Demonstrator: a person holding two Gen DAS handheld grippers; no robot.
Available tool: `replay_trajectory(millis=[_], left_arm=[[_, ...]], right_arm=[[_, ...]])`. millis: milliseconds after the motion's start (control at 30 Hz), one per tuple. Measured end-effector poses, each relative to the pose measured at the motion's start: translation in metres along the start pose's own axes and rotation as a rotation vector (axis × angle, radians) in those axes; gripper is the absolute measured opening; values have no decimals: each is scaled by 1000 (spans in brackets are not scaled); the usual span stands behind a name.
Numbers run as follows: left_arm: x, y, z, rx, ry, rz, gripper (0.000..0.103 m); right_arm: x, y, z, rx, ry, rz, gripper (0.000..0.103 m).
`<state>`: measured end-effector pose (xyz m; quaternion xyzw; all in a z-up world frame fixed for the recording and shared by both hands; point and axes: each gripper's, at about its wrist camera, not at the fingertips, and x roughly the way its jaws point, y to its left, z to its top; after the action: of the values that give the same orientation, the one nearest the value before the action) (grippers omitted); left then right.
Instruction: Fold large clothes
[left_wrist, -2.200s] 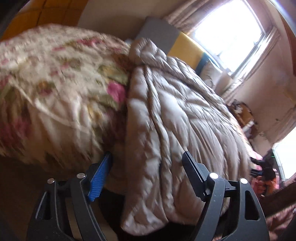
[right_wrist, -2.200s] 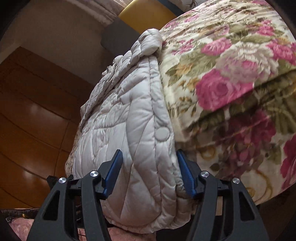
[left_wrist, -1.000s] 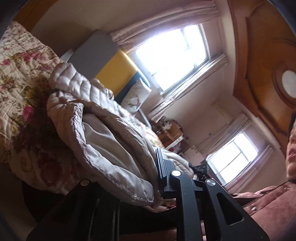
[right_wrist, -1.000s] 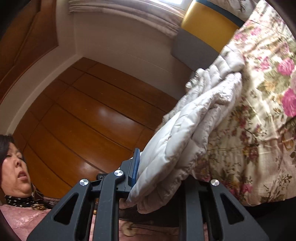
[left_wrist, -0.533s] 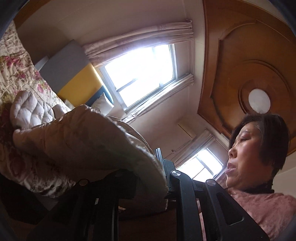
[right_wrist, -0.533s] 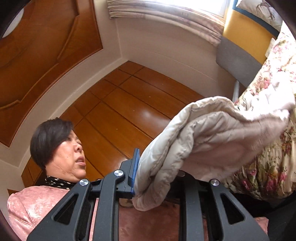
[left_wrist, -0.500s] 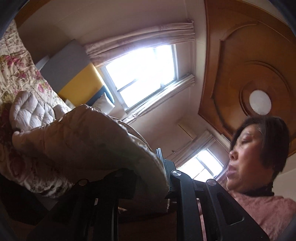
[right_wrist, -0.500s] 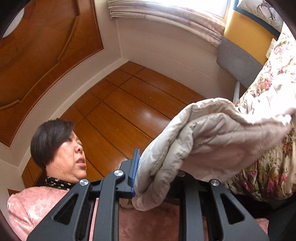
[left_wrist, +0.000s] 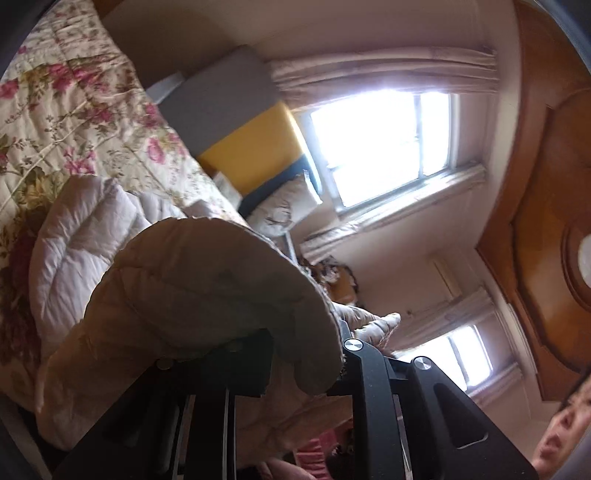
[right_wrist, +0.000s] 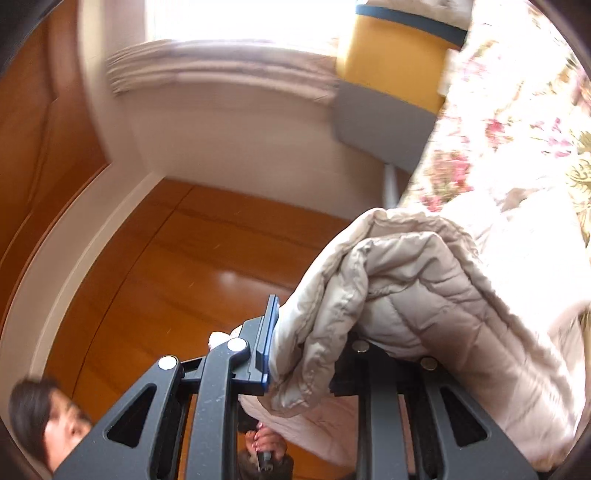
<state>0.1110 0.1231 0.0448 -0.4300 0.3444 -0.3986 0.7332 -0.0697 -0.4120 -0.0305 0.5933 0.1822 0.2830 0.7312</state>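
Mid-fold: left gripper (left_wrist: 295, 369) and right gripper (right_wrist: 306, 354) each clamped on the beige quilted puffer coat (left_wrist: 192, 288), hem lifted off the floral quilted bedspread (left_wrist: 74, 110); next, probably carry toward twelve o'clock, lay flat.

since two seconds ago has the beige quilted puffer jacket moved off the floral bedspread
Yes. The beige quilted puffer jacket, gripped by left gripper and right gripper, has its near edge lifted above the floral bedspread.

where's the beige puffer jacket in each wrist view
Left wrist: puffer jacket fills lower left centre, clamped in the left gripper.
Right wrist: it fills lower right, clamped in the right gripper.
Shared landmark: the yellow headboard panel.
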Motion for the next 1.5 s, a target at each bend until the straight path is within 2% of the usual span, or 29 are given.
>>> replay_trajectory(millis=[133, 200, 267, 333, 400, 467, 500, 533, 567, 667, 800, 900, 1033, 1100, 1233, 1367, 1500], left_arm=[[30, 25, 14, -16, -8, 137, 23], [42, 30, 20, 36, -17, 211, 33], [52, 31, 23, 113, -54, 287, 74], [57, 28, 20, 199, -134, 348, 93], [65, 26, 15, 263, -144, 391, 93], [77, 25, 9, 316, -103, 426, 93], [83, 25, 5, 356, -83, 452, 93], [88, 23, -1, 404, -70, 482, 93], [93, 21, -6, 448, -62, 507, 93], [101, 21, -14, 493, -61, 535, 93], [114, 18, -16, 526, -38, 583, 93], [126, 14, -13, 545, -13, 604, 93], [146, 18, -8, 582, 34, 703, 93], [157, 26, -4, 598, 48, 752, 93], [175, 40, -2, 661, 61, 807, 96], [182, 59, 0, 648, 64, 794, 99], [180, 60, -5, 652, 60, 795, 99]], right_arm=[[14, -27, 20, 65, -52, -101, 20], [16, -41, 26, 90, -94, -163, 20], [16, -54, 27, 87, -130, -229, 20], [15, -65, 27, 100, -172, -250, 22], [11, -63, 24, 87, -198, -263, 26], [11, -48, 18, 10, -194, -316, 42], [13, -34, 14, -57, -191, -361, 57], [17, -20, 9, -140, -185, -413, 67], [21, -4, 2, -231, -174, -463, 69], [47, 33, -18, -499, -90, -629, 69], [108, 45, -37, -783, 80, -853, 70], [142, 30, -32, -844, 168, -968, 70], [181, -8, -10, -849, 246, -1102, 70], [186, -29, 2, -831, 252, -1123, 70], [191, -50, 18, -765, 228, -1103, 72], [189, -63, 25, -731, 201, -1041, 75], [188, -63, 19, -759, 181, -1048, 76]])
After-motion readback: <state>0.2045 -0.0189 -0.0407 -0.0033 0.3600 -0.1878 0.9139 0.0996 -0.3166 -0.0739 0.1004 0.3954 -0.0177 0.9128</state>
